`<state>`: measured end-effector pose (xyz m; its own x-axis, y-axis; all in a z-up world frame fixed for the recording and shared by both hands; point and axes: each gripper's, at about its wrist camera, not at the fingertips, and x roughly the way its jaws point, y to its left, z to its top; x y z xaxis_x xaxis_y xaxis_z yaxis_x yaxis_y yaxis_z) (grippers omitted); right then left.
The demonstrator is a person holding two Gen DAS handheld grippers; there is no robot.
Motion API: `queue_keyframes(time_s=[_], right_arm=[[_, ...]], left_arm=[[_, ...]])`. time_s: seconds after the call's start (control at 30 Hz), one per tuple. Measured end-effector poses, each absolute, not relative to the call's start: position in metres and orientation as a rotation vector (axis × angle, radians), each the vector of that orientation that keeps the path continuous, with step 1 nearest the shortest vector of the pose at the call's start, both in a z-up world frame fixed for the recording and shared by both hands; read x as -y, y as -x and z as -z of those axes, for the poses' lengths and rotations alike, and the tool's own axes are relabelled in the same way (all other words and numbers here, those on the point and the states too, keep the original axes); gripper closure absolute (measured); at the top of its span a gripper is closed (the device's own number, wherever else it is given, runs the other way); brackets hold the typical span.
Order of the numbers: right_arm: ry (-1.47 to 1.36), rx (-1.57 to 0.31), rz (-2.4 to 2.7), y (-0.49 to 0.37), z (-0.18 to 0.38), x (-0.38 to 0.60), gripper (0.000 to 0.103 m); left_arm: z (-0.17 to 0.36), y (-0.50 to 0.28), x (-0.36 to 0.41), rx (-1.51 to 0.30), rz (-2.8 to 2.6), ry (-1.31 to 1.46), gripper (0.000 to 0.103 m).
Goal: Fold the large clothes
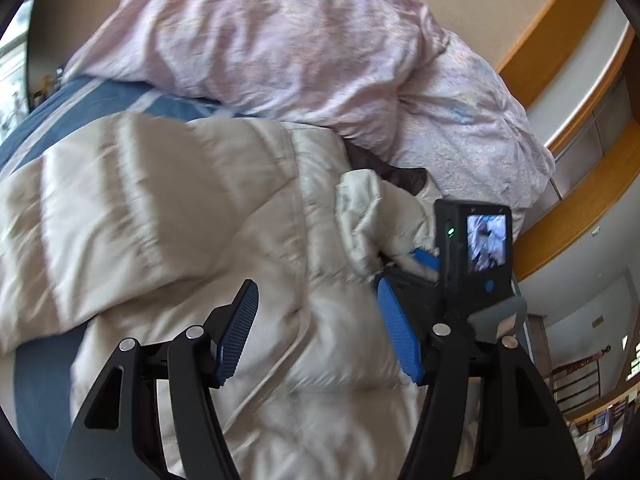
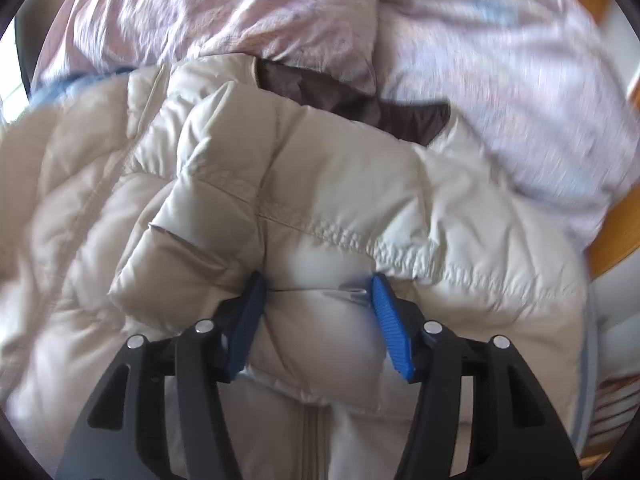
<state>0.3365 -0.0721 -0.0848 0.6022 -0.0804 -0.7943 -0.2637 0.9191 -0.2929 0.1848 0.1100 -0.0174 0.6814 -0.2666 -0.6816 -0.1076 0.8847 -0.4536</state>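
jacket point(image 2: 320, 208) blurred left of the fingers point(image 2: 390, 320) | fold between them hides the grip | duvet point(image 2: 500, 80) beyond smeared

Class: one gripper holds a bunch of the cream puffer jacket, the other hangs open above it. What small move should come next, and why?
Probably carry the right gripper, clamped on the jacket, across to finish the fold; the open left gripper holds nothing.

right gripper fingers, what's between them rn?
A puffy fold of the cream down jacket fills the gap; the right gripper is pinching it, both blue pads pressed into the fabric. Shows in the right wrist view.
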Motion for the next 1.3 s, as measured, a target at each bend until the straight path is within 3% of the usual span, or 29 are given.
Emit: queue_keyframes(time_s=[0.07,0.2,0.53,0.83,1.03,1.2,1.3], right_arm=[[0.325,-0.931,-0.145,-0.329,0.073,0.080,0.045],[0.200,-0.872,-0.190,-0.307,0.049,0.094,0.031],[0.126,-0.820,-0.278,-0.273,0.021,0.100,0.030],[0.105,-0.791,-0.314,-0.258,0.007,0.101,0.030],[0.121,-0.778,-0.330,-0.250,0.005,0.099,0.030],[0.113,-0.781,-0.325,-0.251,0.007,0.107,0.030],[0.110,-0.770,-0.320,-0.250,0.005,0.114,0.030]], left_arm=[[0.024,-0.159,-0.131,-0.822,0.055,0.518,0.040],[0.047,-0.107,-0.176,-0.828,-0.049,0.627,0.039],[0.083,-0.035,-0.280,-0.697,-0.397,0.995,0.039],[0.101,-0.015,-0.320,-0.575,-0.558,1.195,0.043],[0.108,-0.007,-0.339,-0.509,-0.630,1.272,0.056],[0.114,-0.002,-0.349,-0.481,-0.669,1.305,0.090],[0.100,-0.006,-0.354,-0.453,-0.664,1.265,0.097]])
